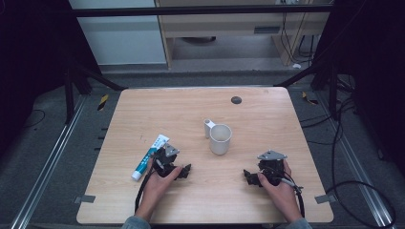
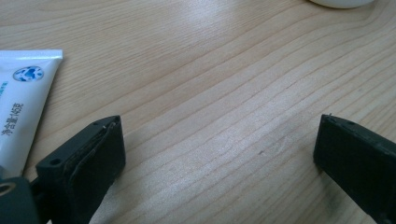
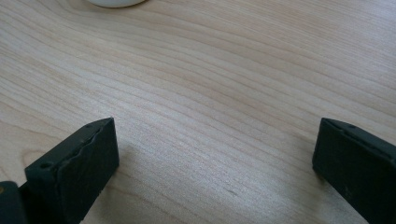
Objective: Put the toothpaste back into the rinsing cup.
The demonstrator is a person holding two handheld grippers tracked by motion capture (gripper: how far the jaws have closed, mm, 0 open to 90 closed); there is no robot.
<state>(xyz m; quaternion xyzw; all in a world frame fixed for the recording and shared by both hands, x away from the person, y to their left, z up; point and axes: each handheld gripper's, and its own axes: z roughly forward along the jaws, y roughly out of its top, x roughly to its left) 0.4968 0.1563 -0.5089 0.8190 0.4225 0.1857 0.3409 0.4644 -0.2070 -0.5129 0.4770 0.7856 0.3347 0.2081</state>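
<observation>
A white and blue toothpaste tube [image 1: 150, 156] lies on the wooden table [image 1: 200, 200] at the left, its cap toward the front edge. A white mug [image 1: 220, 138] stands upright near the middle, handle to its far left. My left gripper [image 1: 184, 171] rests low on the table just right of the tube, jaws wide open and empty. In the left gripper view [image 2: 222, 140] the tube [image 2: 23, 102] lies beside the left jaw and the mug's base [image 2: 341, 2] shows at the top. My right gripper [image 1: 249, 176] sits at the front right, open and empty, with bare wood between its jaws [image 3: 217, 140] and the mug's base [image 3: 116, 2] ahead.
A dark round plug [image 1: 236, 99] sits in the tabletop near the far edge. Black stand legs [image 1: 90, 76] rise off both far corners. Cables [image 1: 353, 186] lie on the floor to the right. A pale cabinet [image 1: 229, 28] stands beyond the table.
</observation>
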